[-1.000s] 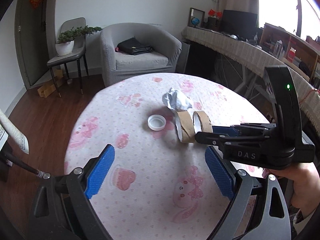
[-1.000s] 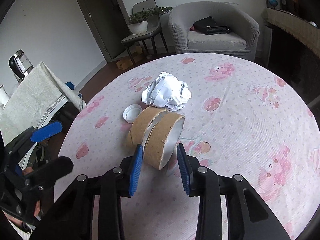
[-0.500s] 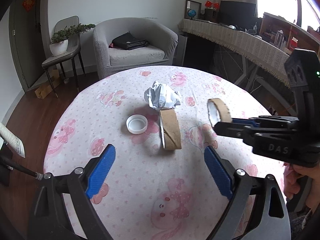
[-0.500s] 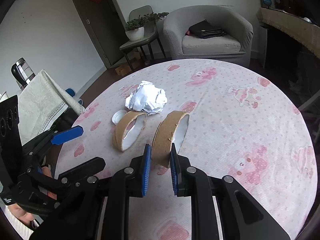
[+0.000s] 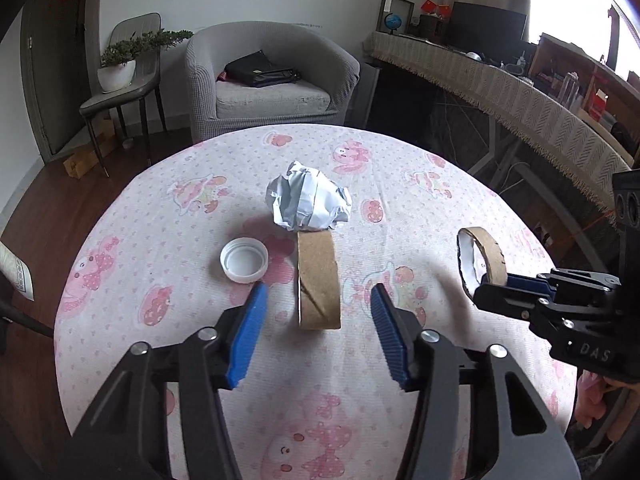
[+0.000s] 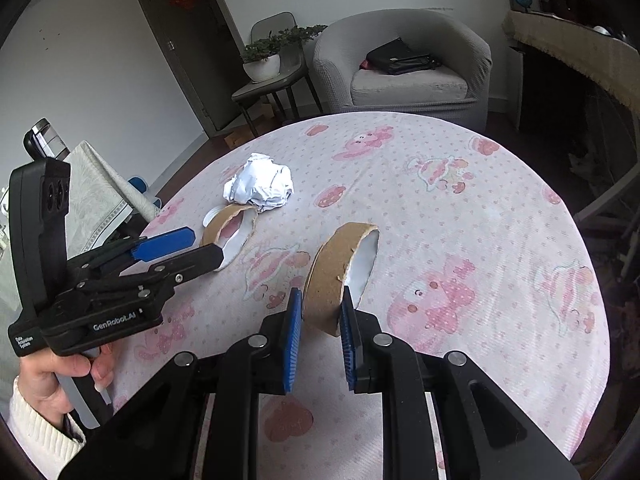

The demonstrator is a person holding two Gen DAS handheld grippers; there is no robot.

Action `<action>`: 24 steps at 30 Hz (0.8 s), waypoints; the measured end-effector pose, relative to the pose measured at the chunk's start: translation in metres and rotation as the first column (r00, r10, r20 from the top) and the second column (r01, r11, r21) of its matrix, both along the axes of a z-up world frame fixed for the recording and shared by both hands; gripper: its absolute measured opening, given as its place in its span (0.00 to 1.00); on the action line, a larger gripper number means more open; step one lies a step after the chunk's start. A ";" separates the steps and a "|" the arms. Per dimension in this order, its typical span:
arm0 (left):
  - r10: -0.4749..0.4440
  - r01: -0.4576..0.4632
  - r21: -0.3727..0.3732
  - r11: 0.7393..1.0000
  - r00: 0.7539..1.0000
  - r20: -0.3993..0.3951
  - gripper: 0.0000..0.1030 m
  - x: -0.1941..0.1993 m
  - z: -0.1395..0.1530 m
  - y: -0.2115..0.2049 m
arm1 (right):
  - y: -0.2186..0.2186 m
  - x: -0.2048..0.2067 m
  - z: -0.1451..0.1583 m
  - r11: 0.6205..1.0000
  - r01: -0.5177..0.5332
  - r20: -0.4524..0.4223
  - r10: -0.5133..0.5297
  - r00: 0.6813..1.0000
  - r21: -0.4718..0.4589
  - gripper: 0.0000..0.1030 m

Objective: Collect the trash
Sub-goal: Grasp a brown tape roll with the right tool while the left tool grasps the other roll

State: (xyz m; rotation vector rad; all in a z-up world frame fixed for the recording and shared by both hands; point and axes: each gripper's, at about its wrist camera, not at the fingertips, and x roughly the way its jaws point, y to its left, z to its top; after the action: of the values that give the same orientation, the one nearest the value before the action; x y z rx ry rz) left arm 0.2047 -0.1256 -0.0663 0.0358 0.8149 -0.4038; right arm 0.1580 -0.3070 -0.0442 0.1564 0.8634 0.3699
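Bare tablecloth (image 5: 400,208) right of paper ball (image 5: 308,202)

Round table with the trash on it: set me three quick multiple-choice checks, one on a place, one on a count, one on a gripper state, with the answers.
1. Where does the white bottle cap lie?
A. left of the standing cardboard ring
B. on the armchair
C. inside the held ring

2. How many cardboard tape rings are in view?
A. one
B. two
C. four

3. What is the right gripper doing?
A. open and bare
B. shut on the crumpled paper
C. shut on a cardboard ring

Answers:
1 A: in the left wrist view the cap sits on the tablecloth left of the standing cardboard ring.
2 B: one stands between the open left gripper fingers, untouched; the held ring is the other.
3 C: its blue pads clamp that ring's wall; the crumpled paper lies apart.
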 end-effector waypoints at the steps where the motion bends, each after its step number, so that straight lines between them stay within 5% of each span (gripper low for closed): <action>1: 0.003 -0.003 0.003 1.000 1.000 -0.004 0.47 0.002 -0.001 -0.001 | -0.001 -0.001 -0.001 1.000 -0.001 -0.002 0.001 1.000 -0.003 0.18; 9: 0.010 -0.009 0.006 1.000 0.999 -0.046 0.23 0.010 -0.010 -0.007 | -0.009 -0.003 -0.004 1.000 0.004 -0.018 -0.004 1.000 -0.008 0.18; 24: 0.011 -0.011 0.013 1.000 1.000 -0.015 0.22 -0.009 0.004 0.008 | 0.022 0.000 0.009 0.999 -0.037 -0.010 0.037 0.999 -0.030 0.18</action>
State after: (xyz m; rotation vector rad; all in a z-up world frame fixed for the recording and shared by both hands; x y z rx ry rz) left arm 0.1962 -0.1173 -0.0622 0.0400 0.8322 -0.3887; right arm 0.1582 -0.2855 -0.0351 0.1141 0.8818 0.3906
